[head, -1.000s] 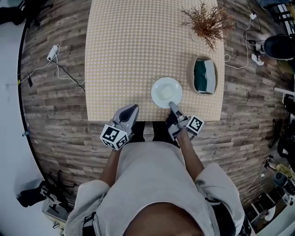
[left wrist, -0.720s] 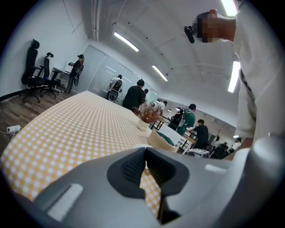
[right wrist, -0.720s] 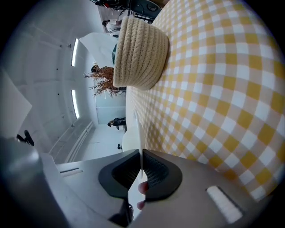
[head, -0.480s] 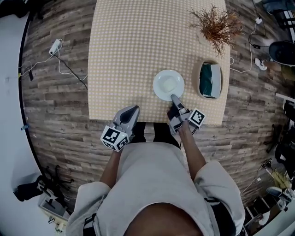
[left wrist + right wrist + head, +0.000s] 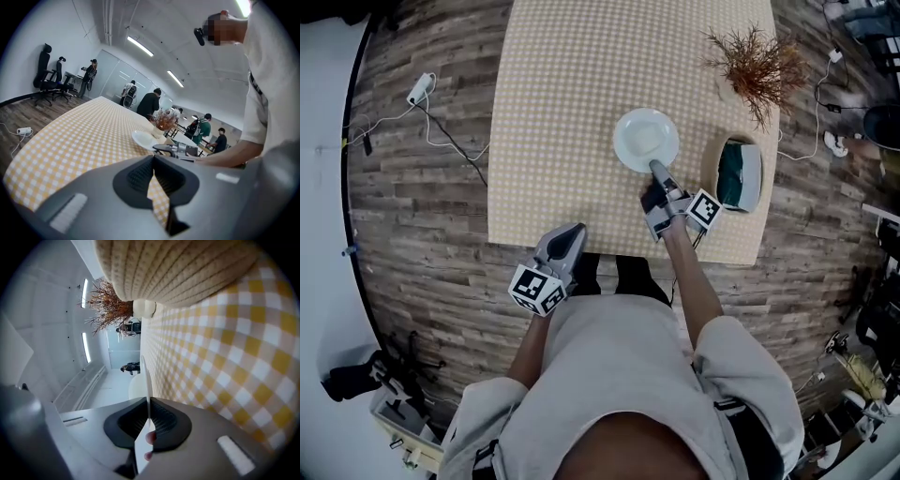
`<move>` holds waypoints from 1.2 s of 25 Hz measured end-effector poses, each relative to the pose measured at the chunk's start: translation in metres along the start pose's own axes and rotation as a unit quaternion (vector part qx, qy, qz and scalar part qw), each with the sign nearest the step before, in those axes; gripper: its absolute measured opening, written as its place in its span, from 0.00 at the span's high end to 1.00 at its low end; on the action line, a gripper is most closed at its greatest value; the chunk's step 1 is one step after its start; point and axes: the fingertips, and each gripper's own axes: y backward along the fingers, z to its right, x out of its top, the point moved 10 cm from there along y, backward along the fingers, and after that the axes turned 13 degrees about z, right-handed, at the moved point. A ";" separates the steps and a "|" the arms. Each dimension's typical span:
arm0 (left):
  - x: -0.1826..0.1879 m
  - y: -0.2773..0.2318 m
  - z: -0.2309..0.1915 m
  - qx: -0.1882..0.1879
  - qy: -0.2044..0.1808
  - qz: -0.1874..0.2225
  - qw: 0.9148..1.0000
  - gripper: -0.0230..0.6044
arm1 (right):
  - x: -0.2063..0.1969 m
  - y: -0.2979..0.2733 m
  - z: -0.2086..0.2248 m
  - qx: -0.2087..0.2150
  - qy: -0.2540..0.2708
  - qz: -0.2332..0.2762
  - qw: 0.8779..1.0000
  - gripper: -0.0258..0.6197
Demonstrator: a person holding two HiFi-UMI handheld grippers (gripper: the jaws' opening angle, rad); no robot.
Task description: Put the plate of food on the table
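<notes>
step: set-down | plate (image 5: 646, 140) — near rim pinched by right gripper (image 5: 655, 169), over mid worktop (image 5: 562, 112) | left gripper (image 5: 570, 232) closed, empty | do: keep level, lower flat — release once seated

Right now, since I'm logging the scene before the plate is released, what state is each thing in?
White plate: level over the checked table, near rim pinched.
Right gripper: fingers shut on the plate's rim.
Left gripper: fingers shut, empty, by the table's near edge.
Dried plant: upright in its vase.
Basket: upright on the table, green item inside.
</notes>
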 end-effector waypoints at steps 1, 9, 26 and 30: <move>0.000 0.001 -0.001 0.002 0.001 0.000 1.000 0.95 | 0.001 -0.009 -0.002 0.002 -0.001 0.000 1.000 0.94; 0.002 0.015 -0.012 0.023 0.005 0.002 1.000 0.95 | 0.008 -0.063 -0.014 0.002 0.001 0.022 1.000 0.94; -0.002 0.019 -0.022 0.030 0.016 -0.006 0.999 0.95 | 0.020 -0.129 -0.037 0.020 0.000 0.034 0.999 0.94; -0.004 0.019 -0.022 0.031 0.019 -0.008 0.999 0.95 | 0.023 -0.138 -0.038 0.022 -0.006 0.039 0.999 0.94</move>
